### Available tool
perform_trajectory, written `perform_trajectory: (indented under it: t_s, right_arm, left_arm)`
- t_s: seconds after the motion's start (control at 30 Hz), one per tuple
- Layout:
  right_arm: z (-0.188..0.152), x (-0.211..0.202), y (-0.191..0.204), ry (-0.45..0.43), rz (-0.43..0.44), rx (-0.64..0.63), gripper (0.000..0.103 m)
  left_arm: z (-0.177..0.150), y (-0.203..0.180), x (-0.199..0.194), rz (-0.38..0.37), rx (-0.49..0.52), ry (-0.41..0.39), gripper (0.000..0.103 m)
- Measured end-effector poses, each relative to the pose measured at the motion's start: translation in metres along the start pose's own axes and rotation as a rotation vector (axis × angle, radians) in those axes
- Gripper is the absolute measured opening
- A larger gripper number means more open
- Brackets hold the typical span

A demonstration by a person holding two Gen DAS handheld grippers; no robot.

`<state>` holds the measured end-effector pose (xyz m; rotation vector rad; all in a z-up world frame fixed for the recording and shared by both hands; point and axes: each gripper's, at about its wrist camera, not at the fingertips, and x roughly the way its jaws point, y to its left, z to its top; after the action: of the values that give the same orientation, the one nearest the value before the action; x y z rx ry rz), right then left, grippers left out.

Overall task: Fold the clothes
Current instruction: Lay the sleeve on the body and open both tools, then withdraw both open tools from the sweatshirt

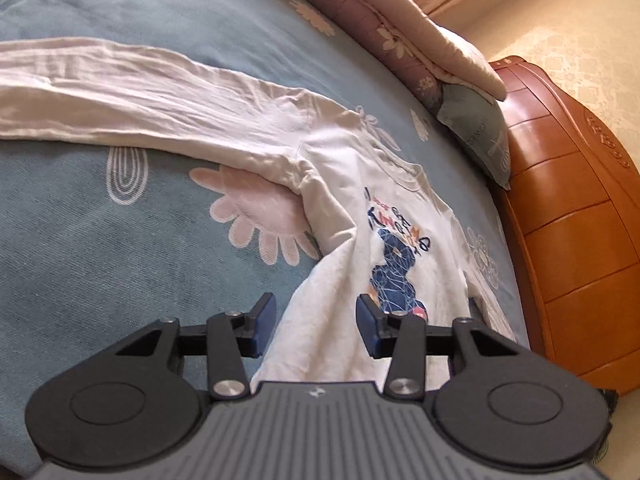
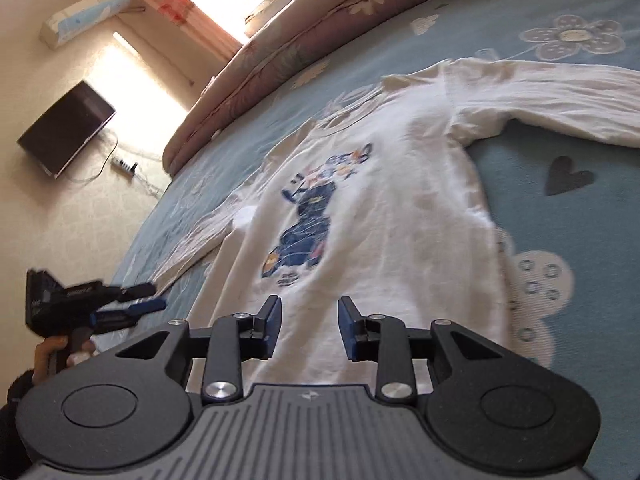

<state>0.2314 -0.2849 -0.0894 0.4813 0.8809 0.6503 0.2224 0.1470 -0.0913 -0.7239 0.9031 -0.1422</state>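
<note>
Jaws first: my left gripper (image 1: 316, 324) and right gripper (image 2: 308, 328) both stand apart w/ nothing pinched, parked over the bottom hem. White long-sleeve shirt (image 2: 392, 208) lies flat, print up, on the blue flowered bedsheet (image 1: 100, 248). Looks thin, soft, floppy, prob light, so I'd pinch hem corners or a sleeve (image 1: 140, 96) cuff. Print letters are too small to read tbh. Quilt (image 1: 380, 24) is bunched further back.

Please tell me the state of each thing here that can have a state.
white shirt: spread flat, print up, unfolded
long sleeve: stretched out sideways
left gripper: open, holding nothing
right gripper: open, holding nothing
quilt: bunched at the bed's far edge
</note>
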Motion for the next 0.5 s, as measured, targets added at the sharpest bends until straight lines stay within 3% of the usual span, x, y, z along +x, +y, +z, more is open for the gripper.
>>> perform_trajectory:
  t_s: [0.13, 0.23, 0.33, 0.4, 0.5]
  right_arm:
    - [-0.005, 0.045, 0.060, 0.111, -0.002, -0.190, 0.037]
    - [-0.014, 0.079, 0.111, 0.178, -0.014, -0.384, 0.050]
    - [-0.023, 0.111, 0.158, 0.227, -0.034, -0.577, 0.055]
    - [-0.030, 0.132, 0.187, 0.246, -0.041, -0.700, 0.068]
    - [-0.039, 0.164, 0.222, 0.280, -0.026, -0.840, 0.077]
  left_arm:
    - [0.003, 0.003, 0.012, 0.003, -0.003, 0.010, 0.043]
    - [0.005, 0.011, 0.008, 0.013, -0.003, 0.019, 0.050]
    - [0.010, 0.024, -0.005, 0.041, -0.007, 0.006, 0.052]
    - [0.014, 0.033, -0.016, 0.057, -0.014, -0.010, 0.055]
    - [0.018, 0.043, -0.029, 0.066, -0.019, -0.037, 0.065]
